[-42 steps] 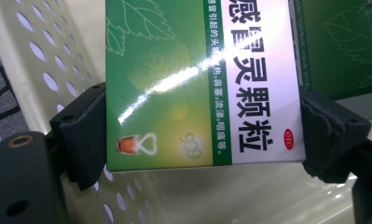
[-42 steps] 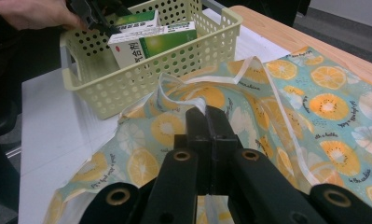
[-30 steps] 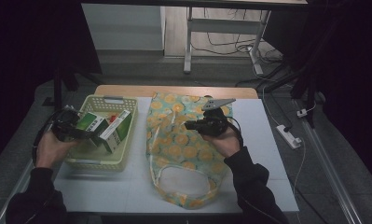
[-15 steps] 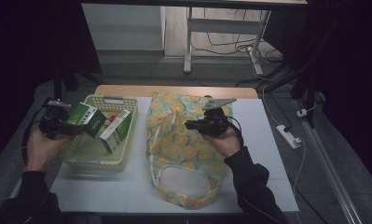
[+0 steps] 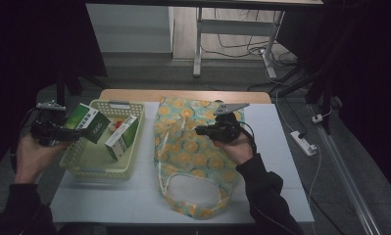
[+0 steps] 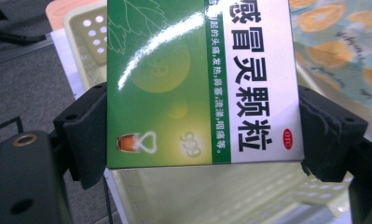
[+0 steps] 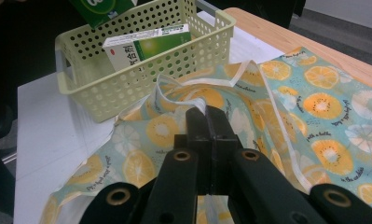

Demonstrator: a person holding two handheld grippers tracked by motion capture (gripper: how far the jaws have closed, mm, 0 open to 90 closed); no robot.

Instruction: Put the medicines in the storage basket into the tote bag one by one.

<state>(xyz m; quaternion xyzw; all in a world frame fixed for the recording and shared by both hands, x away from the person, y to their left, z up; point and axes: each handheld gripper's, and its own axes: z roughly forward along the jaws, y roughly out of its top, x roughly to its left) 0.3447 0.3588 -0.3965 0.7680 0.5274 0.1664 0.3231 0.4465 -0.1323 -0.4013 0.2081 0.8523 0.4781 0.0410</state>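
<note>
A green and white medicine box (image 5: 88,122) hangs above the left rim of the pale yellow basket (image 5: 129,169). My left gripper (image 5: 78,129) is shut on it. In the left gripper view both black pads press the sides of the box (image 6: 197,84), with the left gripper (image 6: 202,135) around its lower end. A second green and white box (image 5: 122,136) leans inside the basket. My right gripper (image 5: 200,130) rests over the orange-print cloth bag (image 5: 193,161). Seen in the right gripper view, the right gripper (image 7: 206,114) is shut, pinching the raised edge of the bag (image 7: 314,102).
The basket (image 7: 141,84) stands left of the bag on a white table (image 5: 281,161), with the second box (image 7: 146,46) in it. A small red item (image 5: 115,126) lies in the basket. A power strip (image 5: 303,143) lies on the floor at the right.
My left gripper has lifted the green box up and to the left, out over the basket's left rim. The right gripper has stayed put on the bag.
</note>
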